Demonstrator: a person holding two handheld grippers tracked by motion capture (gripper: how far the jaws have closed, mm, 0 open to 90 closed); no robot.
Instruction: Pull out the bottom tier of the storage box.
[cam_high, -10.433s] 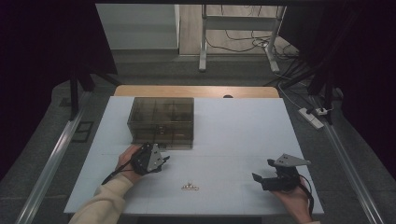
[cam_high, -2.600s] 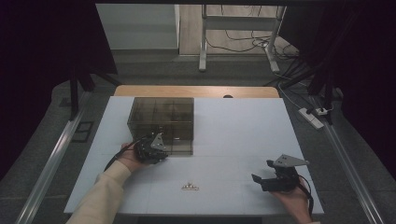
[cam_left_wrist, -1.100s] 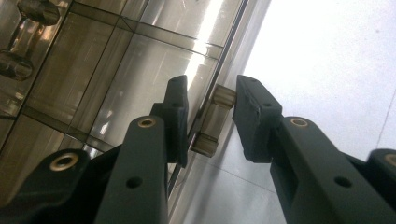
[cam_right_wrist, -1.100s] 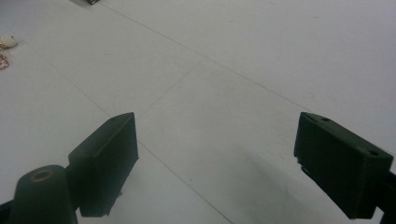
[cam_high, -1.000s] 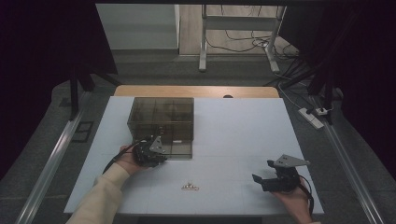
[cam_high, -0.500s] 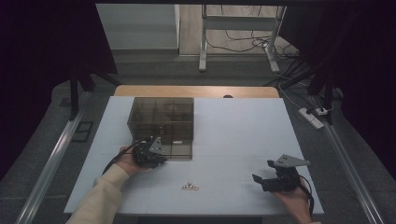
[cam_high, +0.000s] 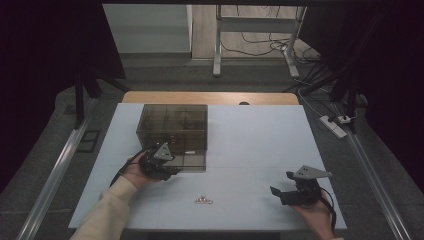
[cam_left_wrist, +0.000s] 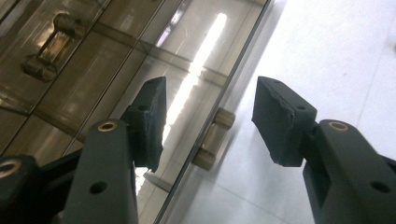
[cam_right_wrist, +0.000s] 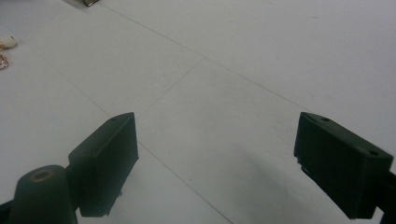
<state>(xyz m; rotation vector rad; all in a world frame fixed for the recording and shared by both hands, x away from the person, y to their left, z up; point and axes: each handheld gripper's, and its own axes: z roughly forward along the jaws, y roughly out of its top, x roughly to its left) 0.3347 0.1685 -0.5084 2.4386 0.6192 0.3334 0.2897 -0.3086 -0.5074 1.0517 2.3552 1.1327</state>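
Observation:
A smoked see-through drawer box (cam_high: 172, 122) stands on the white table (cam_high: 260, 135), left of centre. Its bottom right drawer (cam_high: 192, 161) sticks out a little toward me. My left gripper (cam_high: 172, 167) is at that drawer's front. In the left gripper view its jaws (cam_left_wrist: 210, 123) have just been opening. They stand open on either side of the drawer's small beige handle (cam_left_wrist: 215, 137), with the pads apart from it. My right gripper (cam_high: 280, 192) rests at the front right of the table. It is open (cam_right_wrist: 215, 163), with bare table between its jaws.
A small gold-coloured trinket (cam_high: 202, 200) lies near the table's front edge, between the two hands; its pieces (cam_right_wrist: 8, 42) appear at the right gripper view's upper left. Another drawer's handle (cam_left_wrist: 51, 44) shows through the box wall. A power strip (cam_high: 332, 125) lies on the floor at the right.
Since ten seconds ago my left gripper has moved up to the box and the bottom drawer has come out a little. Over the last second neither hand has shifted.

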